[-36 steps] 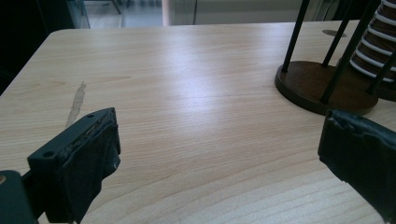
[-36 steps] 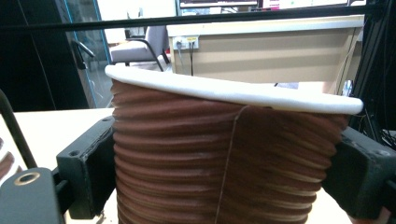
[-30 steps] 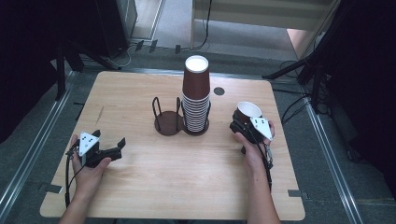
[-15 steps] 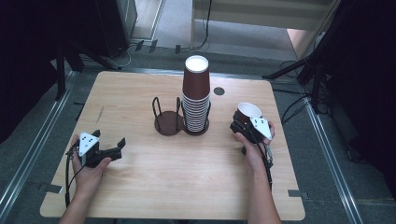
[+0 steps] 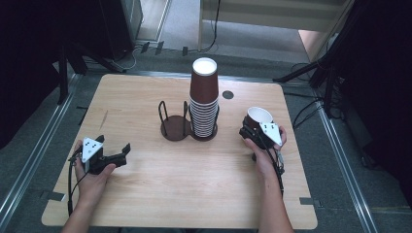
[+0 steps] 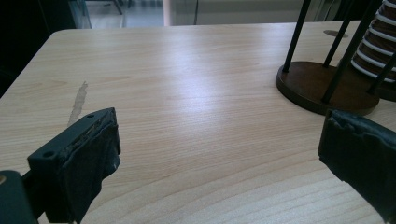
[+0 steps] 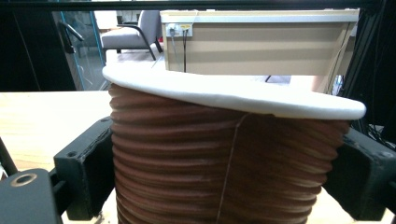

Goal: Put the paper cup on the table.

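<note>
A brown ribbed paper cup (image 5: 257,117) with a white rim stands at the table's right side, with my right gripper (image 5: 251,131) shut on it. In the right gripper view the cup (image 7: 224,154) sits between the two black jaws, rim tilted slightly. A tall stack of the same cups (image 5: 204,99) stands upside down in a dark wire cup holder (image 5: 176,124) at the table's middle. My left gripper (image 5: 121,154) rests open near the front left, jaws wide apart (image 6: 219,154) over bare wood, pointing toward the holder's base (image 6: 322,88).
The wooden table (image 5: 145,184) has a round grommet hole (image 5: 227,95) behind the cup stack. Dark stands and cables (image 5: 311,73) lie on the floor around the table's far edge and right side.
</note>
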Motion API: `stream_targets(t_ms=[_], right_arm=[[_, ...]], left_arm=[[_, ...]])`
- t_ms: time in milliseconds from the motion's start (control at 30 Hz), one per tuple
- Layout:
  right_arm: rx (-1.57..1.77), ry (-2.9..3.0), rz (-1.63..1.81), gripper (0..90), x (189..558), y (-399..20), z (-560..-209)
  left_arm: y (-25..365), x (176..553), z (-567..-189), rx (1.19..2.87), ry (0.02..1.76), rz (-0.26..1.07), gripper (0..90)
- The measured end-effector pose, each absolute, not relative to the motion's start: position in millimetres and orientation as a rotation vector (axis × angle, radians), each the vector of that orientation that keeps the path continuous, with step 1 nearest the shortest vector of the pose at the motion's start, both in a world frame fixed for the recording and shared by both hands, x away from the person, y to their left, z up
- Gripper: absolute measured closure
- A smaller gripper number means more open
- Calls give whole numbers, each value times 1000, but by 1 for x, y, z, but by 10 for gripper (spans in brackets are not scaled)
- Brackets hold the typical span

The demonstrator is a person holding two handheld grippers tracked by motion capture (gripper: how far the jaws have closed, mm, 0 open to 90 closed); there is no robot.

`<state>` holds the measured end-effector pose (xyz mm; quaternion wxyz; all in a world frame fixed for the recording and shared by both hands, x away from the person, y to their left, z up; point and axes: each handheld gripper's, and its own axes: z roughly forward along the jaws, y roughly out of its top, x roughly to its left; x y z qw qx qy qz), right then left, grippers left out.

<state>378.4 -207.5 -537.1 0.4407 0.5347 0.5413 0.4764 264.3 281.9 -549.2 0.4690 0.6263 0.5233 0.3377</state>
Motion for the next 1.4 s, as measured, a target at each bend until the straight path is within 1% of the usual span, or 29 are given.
stream_targets(t_ms=[700,867,1033,1400], right_arm=[[1322,1403,1149,86,372,-210,-544],[1312,1414,1157,58,370,-213,-541],[1291,1440,1172,0,365,-214,-537],[1281,1447,1211,0,352,-218,-528]], left_arm=[[282,264,-549,1537,1284,833,0],[282,264,-549,1537,1283,833,0],[282,264,-549,1534,1285,831,0],[282,264,-549,1534,1286,830,0]])
